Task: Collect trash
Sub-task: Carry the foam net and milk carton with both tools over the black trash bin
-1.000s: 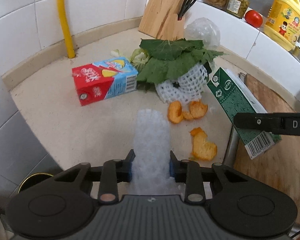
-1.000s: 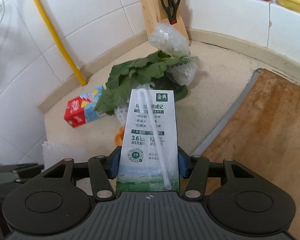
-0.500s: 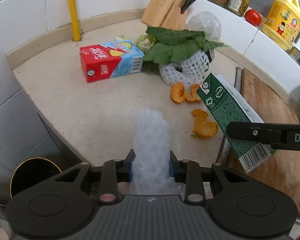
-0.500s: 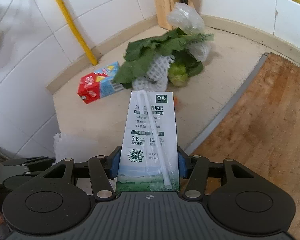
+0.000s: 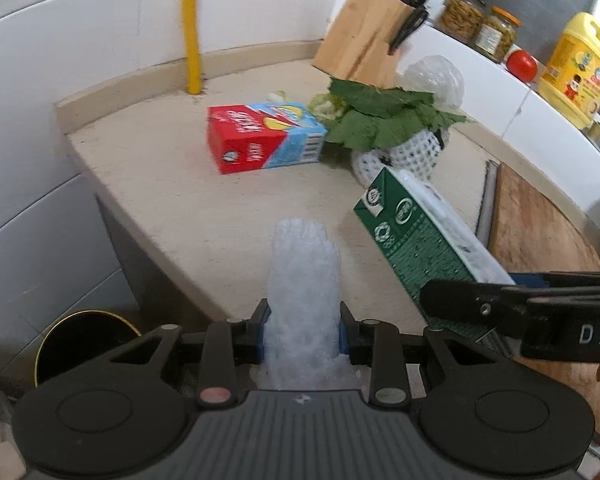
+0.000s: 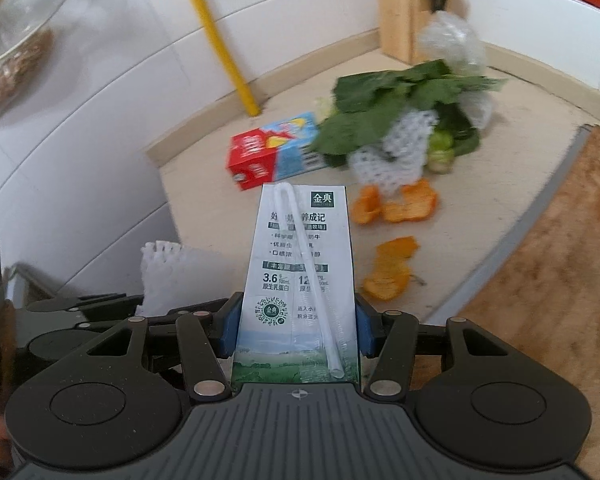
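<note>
Left wrist view: a white foam packing sheet [image 5: 303, 280] is clamped in the left gripper [image 5: 303, 330], and a green-and-white milk carton with attached straw [image 6: 300, 280] is clamped in the right gripper [image 6: 298, 330]. Both have been drawn back past the beige stone counter [image 5: 172, 168] edge since a second ago, and more of the black round bin [image 5: 80, 344] is exposed below, so disposal is judged imminent. A red-and-blue juice carton [image 5: 264, 138] is left on the counter.

A white foam wrap [image 5: 304, 280] stands upright at lower centre of the left wrist view, beside a green-and-white milk carton [image 6: 300, 280] with a clear straw down its face. At mid-frame, a red-and-blue drink carton [image 5: 264, 138] lies on its side against wilted green leaves [image 5: 384, 116] draped over white foam netting [image 5: 400, 156]. Orange peels [image 6: 392, 236] lie scattered right of centre.
</note>
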A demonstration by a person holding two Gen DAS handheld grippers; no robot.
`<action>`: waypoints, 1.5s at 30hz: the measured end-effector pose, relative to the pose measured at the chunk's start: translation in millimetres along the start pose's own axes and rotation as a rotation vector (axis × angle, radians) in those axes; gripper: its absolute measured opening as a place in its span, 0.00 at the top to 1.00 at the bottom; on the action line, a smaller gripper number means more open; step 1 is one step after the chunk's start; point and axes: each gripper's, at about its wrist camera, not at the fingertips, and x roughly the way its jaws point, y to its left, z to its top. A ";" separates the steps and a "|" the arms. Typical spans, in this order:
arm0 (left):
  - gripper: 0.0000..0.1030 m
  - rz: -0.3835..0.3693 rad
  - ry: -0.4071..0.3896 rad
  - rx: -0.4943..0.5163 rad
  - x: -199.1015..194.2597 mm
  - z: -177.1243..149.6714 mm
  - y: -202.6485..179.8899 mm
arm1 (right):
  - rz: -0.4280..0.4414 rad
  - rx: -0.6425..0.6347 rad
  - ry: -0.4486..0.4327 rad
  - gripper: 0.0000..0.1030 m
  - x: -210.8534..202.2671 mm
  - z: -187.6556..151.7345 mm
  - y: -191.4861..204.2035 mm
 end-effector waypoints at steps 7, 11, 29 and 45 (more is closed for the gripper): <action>0.74 0.067 -0.027 -0.071 -18.1 -12.2 27.9 | 0.068 -0.078 0.016 0.40 13.6 -1.7 35.1; 0.74 0.116 -0.040 -0.129 -29.7 -21.4 50.5 | 0.113 -0.132 0.033 0.40 22.7 -2.8 57.0; 0.74 0.291 -0.075 -0.297 -69.7 -53.5 124.2 | 0.258 -0.307 0.118 0.40 67.3 -8.4 139.2; 0.74 0.304 -0.072 -0.314 -70.0 -49.0 153.5 | 0.270 -0.311 0.148 0.40 88.9 -3.2 160.0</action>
